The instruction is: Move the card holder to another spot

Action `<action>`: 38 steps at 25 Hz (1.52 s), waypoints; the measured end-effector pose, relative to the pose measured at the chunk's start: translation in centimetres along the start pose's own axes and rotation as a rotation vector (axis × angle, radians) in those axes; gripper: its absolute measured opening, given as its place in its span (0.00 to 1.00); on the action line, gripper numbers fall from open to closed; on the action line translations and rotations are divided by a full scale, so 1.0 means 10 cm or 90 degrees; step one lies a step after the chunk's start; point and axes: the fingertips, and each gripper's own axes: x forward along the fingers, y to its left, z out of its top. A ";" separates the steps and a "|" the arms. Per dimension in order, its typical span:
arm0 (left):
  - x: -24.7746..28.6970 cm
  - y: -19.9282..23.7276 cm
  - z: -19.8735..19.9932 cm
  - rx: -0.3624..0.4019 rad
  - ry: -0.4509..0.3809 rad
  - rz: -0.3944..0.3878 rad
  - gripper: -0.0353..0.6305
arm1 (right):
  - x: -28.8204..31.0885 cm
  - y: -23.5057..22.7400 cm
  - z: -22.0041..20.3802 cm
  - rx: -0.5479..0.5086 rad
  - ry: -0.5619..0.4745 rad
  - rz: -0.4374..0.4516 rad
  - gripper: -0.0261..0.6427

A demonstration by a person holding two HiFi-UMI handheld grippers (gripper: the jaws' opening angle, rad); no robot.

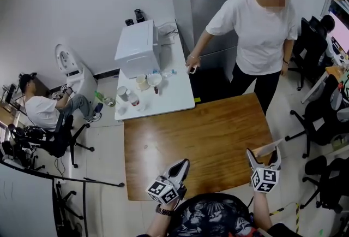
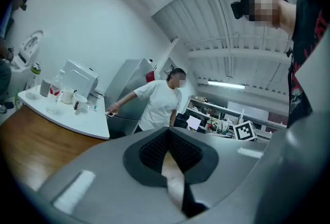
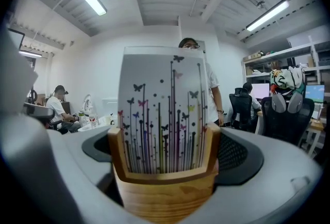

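The head view shows the right hand-held gripper [image 1: 264,160] holding the card holder [image 1: 266,149] at the table's [image 1: 196,137] right edge, the left gripper view the left hand-held gripper [image 2: 167,132] closed and empty, the right gripper view jaws clamping the holder's stiff, likely light wooden base [image 3: 164,192], a sounder hold than its thin card [image 3: 162,109]

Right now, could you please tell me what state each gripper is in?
Left gripper: shut, nothing between its jaws.
Right gripper: shut on the wooden card holder, which has a butterfly-print card in it.

Seemingly no legible text or numbers.
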 end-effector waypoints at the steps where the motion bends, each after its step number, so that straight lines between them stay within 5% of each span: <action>1: -0.01 0.03 -0.01 0.000 -0.003 0.003 0.06 | 0.01 0.02 0.00 0.000 0.000 0.003 0.88; 5: -0.08 0.10 0.02 -0.009 -0.007 0.036 0.06 | 0.08 0.11 0.01 -0.002 0.006 0.031 0.88; 9: -0.29 0.23 -0.01 -0.030 -0.018 0.089 0.06 | 0.23 0.49 -0.17 -0.018 0.032 0.119 0.88; 16: -1.06 0.50 -0.07 -0.059 -0.041 0.225 0.06 | 0.69 2.01 -1.00 -0.069 0.118 0.353 0.87; 21: -2.00 0.63 -0.13 -0.086 -0.069 0.375 0.06 | 1.12 3.26 -1.67 -0.084 0.178 0.488 0.87; 26: -2.86 0.63 -0.29 -0.110 -0.095 0.503 0.06 | 1.71 4.13 -2.39 -0.126 0.247 0.479 0.87; 30: -3.25 0.64 -0.40 -0.128 -0.102 0.555 0.06 | 2.02 4.73 -2.59 -0.183 0.248 0.433 0.87; 34: -3.32 0.66 -0.50 -0.140 -0.088 0.543 0.06 | 2.22 5.10 -2.70 -0.235 0.239 0.391 0.88; 38: -3.15 0.74 -0.41 -0.127 -0.085 0.485 0.06 | 2.03 5.18 -2.75 -0.189 0.305 0.446 0.88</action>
